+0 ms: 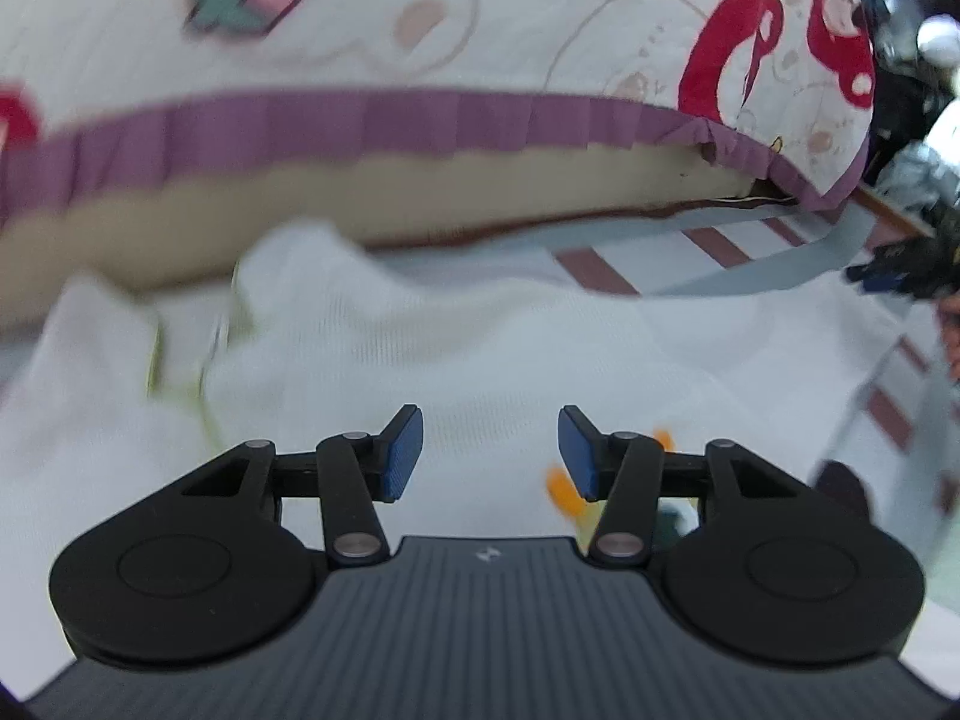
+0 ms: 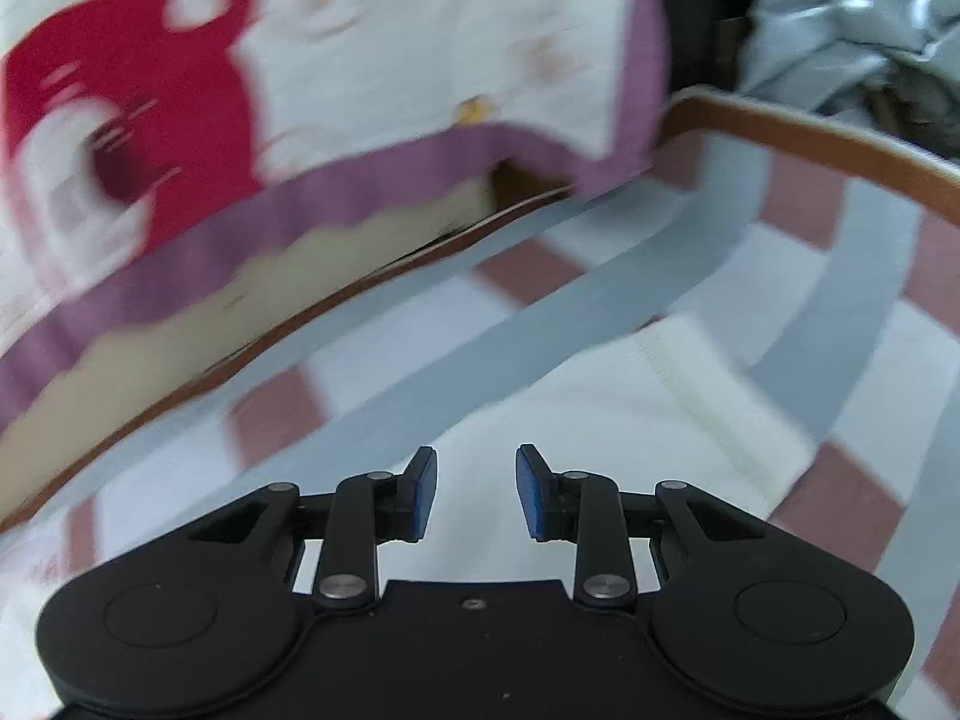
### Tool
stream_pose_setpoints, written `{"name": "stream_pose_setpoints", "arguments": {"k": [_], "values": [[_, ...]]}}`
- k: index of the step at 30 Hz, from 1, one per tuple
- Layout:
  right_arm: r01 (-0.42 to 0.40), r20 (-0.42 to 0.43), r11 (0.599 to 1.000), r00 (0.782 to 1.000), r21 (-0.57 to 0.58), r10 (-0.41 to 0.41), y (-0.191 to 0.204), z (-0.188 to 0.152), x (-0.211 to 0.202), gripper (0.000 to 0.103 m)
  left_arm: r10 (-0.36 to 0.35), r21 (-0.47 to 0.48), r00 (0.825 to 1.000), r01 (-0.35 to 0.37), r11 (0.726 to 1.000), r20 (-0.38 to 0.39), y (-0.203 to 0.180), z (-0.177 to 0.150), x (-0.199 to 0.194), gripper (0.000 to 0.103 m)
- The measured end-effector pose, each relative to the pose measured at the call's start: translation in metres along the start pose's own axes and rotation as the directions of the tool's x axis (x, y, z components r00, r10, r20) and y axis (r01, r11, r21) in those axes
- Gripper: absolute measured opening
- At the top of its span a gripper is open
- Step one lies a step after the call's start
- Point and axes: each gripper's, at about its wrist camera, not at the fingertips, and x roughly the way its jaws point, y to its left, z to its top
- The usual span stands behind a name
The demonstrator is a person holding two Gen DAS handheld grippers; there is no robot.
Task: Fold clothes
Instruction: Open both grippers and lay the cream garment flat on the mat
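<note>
Both tools are empty at this moment: the left tool (image 1: 490, 450) has its blue pads standing apart with nothing between them, and the right tool (image 2: 476, 492) likewise shows a clear gap, its jaws a little narrower. The white knitted garment (image 1: 456, 348) lies spread on a checked cloth of grey, white and dusty-red squares (image 2: 840, 276), below and ahead of the left tool; a small orange and green motif (image 1: 564, 489) shows on it near the left tool's right-hand pad. From the right wrist, one edge of the same white knit (image 2: 630, 396) runs out ahead of the jaws. Behind it all sits a white cushion printed with red bears and a strawberry, trimmed in purple (image 1: 420, 126).

By my judgement, this falls between folds, with neither tool gripping and the cloth lying loose and rumpled at the left. The next move calls for each tool to find an edge or corner of the garment, close on a single layer, and carry it across evenly; blur makes the exact hems hard to pick out
</note>
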Motion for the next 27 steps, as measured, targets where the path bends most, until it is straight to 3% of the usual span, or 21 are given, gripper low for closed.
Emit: {"name": "stream_pose_setpoints", "arguments": {"k": [4,7,10,12,15,20,22,27], "values": [[-0.164,-0.065,0.986,0.984,0.003,0.164,0.032,-0.023,-0.020,0.035,0.037,0.005,0.999,-0.036,0.999,-0.030,-0.003,-0.021,-0.025,0.047],[-0.286,-0.127,0.958,0.951,-0.004,0.284,0.057,-0.052,-0.045,0.035,0.055,0.022,0.998,-0.054,0.998,-0.039,-0.012,-0.037,-0.055,0.048],[-0.446,-0.271,0.895,0.863,-0.009,0.427,0.078,-0.092,-0.072,0.035,0.034,0.018,0.997,-0.033,0.999,-0.067,-0.025,-0.060,-0.090,0.049],[-0.526,-0.372,0.849,0.798,-0.047,0.474,0.089,-0.114,-0.091,0.035,0.034,0.022,0.997,-0.032,0.999,-0.064,-0.034,-0.082,-0.119,0.049],[-0.627,-0.490,0.751,0.731,-0.206,0.476,0.103,-0.137,-0.133,0.039,0.056,0.067,0.998,-0.053,0.996,-0.035,-0.049,-0.112,-0.160,0.049],[-0.679,-0.624,0.605,0.697,-0.416,0.353,0.085,-0.157,-0.197,0.044,0.014,0.156,0.995,0.003,0.988,-0.104,-0.071,-0.136,-0.199,0.046],[-0.677,-0.639,0.583,0.700,-0.450,0.319,0.064,-0.161,-0.218,0.045,-0.029,0.188,0.990,0.055,0.981,-0.138,-0.082,-0.141,-0.211,0.046],[-0.690,-0.673,0.573,0.677,-0.442,0.297,0.004,-0.178,-0.253,0.047,-0.105,0.281,0.972,0.163,0.946,-0.209,-0.111,-0.156,-0.220,0.046]]}}
